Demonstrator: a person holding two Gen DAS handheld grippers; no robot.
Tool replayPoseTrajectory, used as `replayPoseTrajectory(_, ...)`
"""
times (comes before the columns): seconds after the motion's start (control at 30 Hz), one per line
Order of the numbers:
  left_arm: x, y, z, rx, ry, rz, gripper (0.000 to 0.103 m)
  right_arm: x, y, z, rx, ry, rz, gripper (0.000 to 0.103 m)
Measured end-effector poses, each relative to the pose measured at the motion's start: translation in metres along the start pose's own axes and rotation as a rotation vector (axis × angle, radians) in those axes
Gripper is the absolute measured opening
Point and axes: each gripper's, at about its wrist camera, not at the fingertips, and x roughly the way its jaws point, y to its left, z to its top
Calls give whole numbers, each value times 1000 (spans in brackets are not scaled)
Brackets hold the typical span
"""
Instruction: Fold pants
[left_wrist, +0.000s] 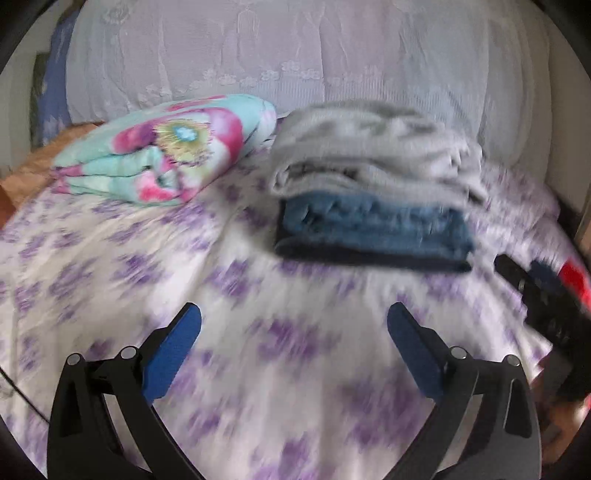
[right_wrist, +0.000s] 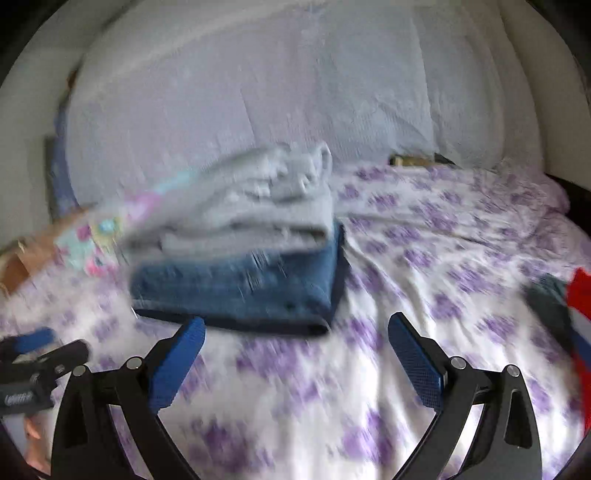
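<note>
Jaws wide, both grippers (left_wrist: 293, 317) (right_wrist: 296, 326) prob. angled down.

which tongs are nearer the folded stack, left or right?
Right. The right tongs sit open at the folded stack's near edge; the left tongs are open, short of it with bare sheet between.

The bed sheet (left_wrist: 110, 258) was white with purple flowers. At frame centre, grey folded pants (left_wrist: 376, 155) lay over blue ones (left_wrist: 373, 229) — denim-toned. Upper left, a folded blanket (left_wrist: 166, 147) showed mint, pink and yellow florals. Each hand-held gripper (right_wrist: 295, 354) was black — pads (right_wrist: 181, 365) blue.
</note>
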Motion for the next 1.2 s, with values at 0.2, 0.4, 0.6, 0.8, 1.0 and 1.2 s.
replayPoseTrajectory(0.2, -36, -2, -25, 35, -55, 90, 98, -43, -6, -19, 77, -38, 43, 100)
replayPoseTrajectory(0.4, -74, -7, -34, 44, -152, 81, 98, -68, 8, -30, 14, -6, 165, 100)
replayPoseTrajectory(0.6, -88, -21, -32, 81, -187, 57, 99, -96, 3, -29, 14, -114, 109, 100)
replayPoseTrajectory(0.8, -73, -34, 2, 63, -194, 114, 99, -119, -10, -20, 8, -270, 6, 100)
replayPoseTrajectory(1.0, -50, -43, 34, 13, -199, 97, 99, -104, -20, -16, 17, -234, 14, 100)
replayPoseTrajectory(1.2, -15, -48, 32, 38, -159, 95, 98, -75, -20, -9, 33, -199, 20, 100)
